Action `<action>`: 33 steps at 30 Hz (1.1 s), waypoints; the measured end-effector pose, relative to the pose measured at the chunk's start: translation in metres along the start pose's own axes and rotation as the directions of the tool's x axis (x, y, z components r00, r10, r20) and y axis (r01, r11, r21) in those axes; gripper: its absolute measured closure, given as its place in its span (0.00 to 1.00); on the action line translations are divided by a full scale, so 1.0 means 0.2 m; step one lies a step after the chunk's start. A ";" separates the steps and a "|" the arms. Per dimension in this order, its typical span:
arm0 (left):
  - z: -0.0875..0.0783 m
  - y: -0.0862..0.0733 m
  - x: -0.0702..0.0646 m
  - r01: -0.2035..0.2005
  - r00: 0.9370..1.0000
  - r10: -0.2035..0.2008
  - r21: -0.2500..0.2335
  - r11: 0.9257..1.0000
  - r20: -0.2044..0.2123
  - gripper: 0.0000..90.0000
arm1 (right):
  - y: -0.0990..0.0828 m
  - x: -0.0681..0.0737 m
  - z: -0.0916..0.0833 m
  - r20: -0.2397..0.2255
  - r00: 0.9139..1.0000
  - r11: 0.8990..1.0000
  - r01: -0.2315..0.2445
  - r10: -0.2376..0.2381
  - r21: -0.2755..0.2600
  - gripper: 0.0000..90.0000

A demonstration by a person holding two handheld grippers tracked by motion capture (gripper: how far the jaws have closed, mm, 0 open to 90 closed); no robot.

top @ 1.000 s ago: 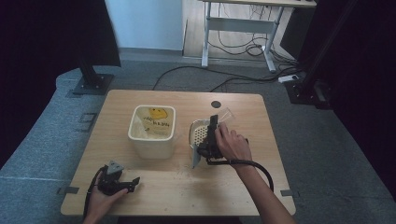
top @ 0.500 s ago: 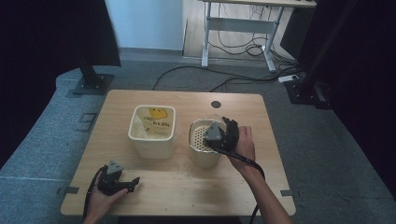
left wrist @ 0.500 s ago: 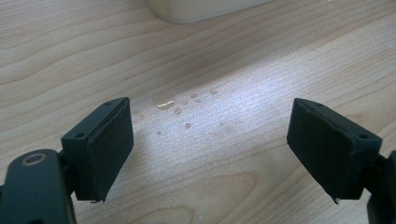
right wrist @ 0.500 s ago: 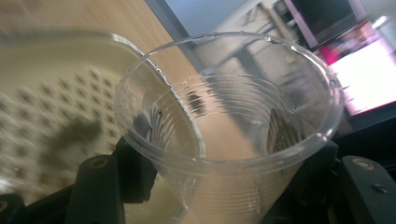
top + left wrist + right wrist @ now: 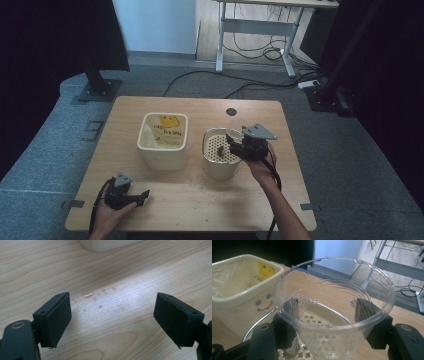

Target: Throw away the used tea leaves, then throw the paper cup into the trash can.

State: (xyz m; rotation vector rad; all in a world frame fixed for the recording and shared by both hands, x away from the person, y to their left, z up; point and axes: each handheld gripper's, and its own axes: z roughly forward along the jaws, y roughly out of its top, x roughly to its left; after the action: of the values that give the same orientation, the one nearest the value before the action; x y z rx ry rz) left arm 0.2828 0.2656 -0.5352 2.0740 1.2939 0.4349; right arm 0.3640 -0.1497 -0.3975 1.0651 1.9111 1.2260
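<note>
My right gripper (image 5: 235, 143) is shut on a clear plastic cup (image 5: 233, 134), held upright over the right rim of a round cream pot with a perforated strainer insert (image 5: 216, 161). A small dark bit (image 5: 220, 150) lies on the insert. In the right gripper view the cup (image 5: 332, 302) sits between both black jaws of the right gripper (image 5: 328, 313) and looks empty. My left gripper (image 5: 141, 196) rests on the table near the front left corner. Its jaws stand wide apart, so the left gripper (image 5: 120, 320) is open over bare wood with nothing between them.
A square cream bin (image 5: 163, 140) with a yellow smiley sticker and a plastic liner stands left of the pot. Water droplets (image 5: 97, 296) lie on the wooden table (image 5: 200, 200) ahead of the left gripper. A black round hole (image 5: 231, 112) marks the table's back.
The right hand has carried the cup from over the pot's middle toward its right rim. The left gripper has stayed in place.
</note>
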 end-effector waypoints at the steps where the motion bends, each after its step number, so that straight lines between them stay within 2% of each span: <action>1: 0.00 0.00 0.00 0.000 1.000 0.000 -0.001 1.000 0.000 0.16 | 0.00 0.00 0.00 0.005 1.000 1.000 0.004 -0.004 -0.005 0.40; 10: 0.00 0.00 0.00 0.001 1.000 -0.001 -0.002 1.000 -0.001 0.16 | 0.06 0.03 -0.02 -0.024 1.000 0.999 -0.008 0.007 -0.050 0.40; 12: 0.00 0.00 0.00 0.001 1.000 -0.001 -0.002 1.000 0.000 0.16 | 0.09 0.06 -0.01 -0.051 0.999 0.998 -0.021 0.017 -0.064 0.40; 18: -0.01 0.00 0.00 0.000 1.000 0.000 -0.009 1.000 0.002 0.16 | 0.14 0.11 0.01 -0.087 0.996 0.996 -0.044 0.037 -0.081 0.40; 28: -0.02 0.00 0.01 0.004 1.000 -0.004 -0.012 1.000 0.008 0.16 | 0.24 0.28 0.15 -0.161 0.987 0.996 -0.040 0.027 -0.079 0.39; 33: -0.02 0.00 0.01 0.004 1.000 -0.004 -0.013 1.000 0.012 0.16 | 0.30 0.39 0.25 -0.214 0.976 0.997 -0.043 0.028 -0.064 0.39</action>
State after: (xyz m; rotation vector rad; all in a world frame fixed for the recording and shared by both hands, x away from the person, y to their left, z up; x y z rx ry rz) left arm 0.2816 0.2676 -0.5321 2.0599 1.2852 0.4274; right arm 0.3852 -0.0466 -0.3661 0.9684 1.9998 1.4666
